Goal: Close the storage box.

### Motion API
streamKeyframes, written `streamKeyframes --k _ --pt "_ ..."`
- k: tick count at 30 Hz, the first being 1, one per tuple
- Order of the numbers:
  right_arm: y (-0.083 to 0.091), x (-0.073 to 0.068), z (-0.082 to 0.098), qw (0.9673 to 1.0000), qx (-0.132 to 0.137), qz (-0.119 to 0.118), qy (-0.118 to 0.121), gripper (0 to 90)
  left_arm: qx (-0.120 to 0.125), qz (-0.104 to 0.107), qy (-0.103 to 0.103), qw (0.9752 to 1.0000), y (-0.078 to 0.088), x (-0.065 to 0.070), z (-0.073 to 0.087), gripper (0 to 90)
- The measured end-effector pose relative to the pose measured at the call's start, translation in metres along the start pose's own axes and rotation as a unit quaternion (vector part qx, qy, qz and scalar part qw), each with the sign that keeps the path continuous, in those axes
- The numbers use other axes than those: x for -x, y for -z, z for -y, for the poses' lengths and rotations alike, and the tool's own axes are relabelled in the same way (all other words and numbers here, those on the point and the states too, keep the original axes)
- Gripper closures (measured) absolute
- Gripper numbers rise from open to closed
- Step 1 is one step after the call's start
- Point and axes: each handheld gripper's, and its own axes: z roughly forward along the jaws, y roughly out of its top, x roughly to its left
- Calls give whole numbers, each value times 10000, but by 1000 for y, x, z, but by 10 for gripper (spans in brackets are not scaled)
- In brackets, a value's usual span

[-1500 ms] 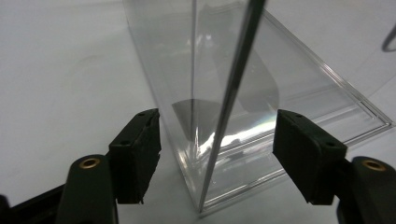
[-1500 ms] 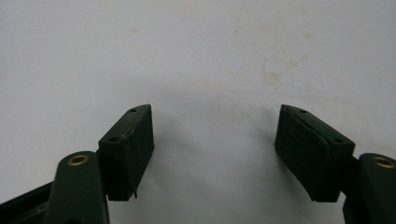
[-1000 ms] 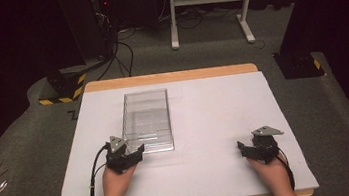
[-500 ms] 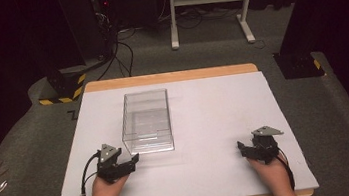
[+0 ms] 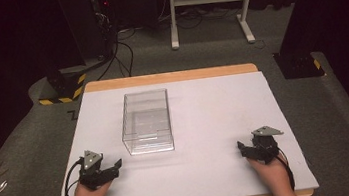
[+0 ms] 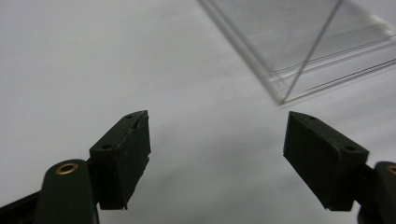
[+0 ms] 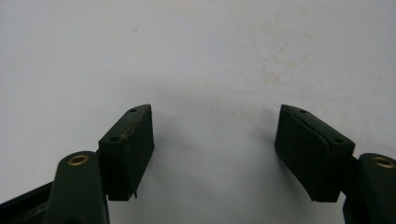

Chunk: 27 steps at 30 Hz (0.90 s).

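A clear box (image 5: 146,122) stands left of centre on the white table (image 5: 204,109). The left gripper (image 5: 112,167), near it, is opening, empty; the right gripper (image 5: 243,151) rests open, empty. Both appear released; any next grasp means reaching back.

You will find no words, brand names or numbers that can be read anywhere here. The one sign you can make out is the yellow-and-black warning striping: it runs along the low black base (image 5: 63,86) on the floor beyond the far left corner of the surface (image 5: 213,103), and a small patch of it shows on the black base (image 5: 301,65) beyond the far right corner. A dark mark on the floor by the far left corner is too blurred to read.
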Motion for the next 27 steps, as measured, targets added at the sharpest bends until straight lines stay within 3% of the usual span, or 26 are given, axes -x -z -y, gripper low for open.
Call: streamKeyframes --k 3,9,11,14,17,27 --pt "0 0 0 10000 1 1 0 282 -215 -217 -21 9995 -3 -5 1 204" --pt "0 0 0 10000 0 1 -1 282 -343 -486 -86 9982 -7 -12 2 167" --pt "0 0 0 10000 1 3 0 282 -432 -668 -161 9967 -8 -17 3 157" --pt "0 0 0 10000 -2 2 -1 282 -373 -575 14 9976 -9 -21 6 147" --pt "0 0 0 10000 -5 -1 -2 282 -389 -355 226 9984 -10 -26 7 176" --pt "0 0 0 10000 -5 0 1 282 -379 -305 261 9985 -10 -26 7 188"
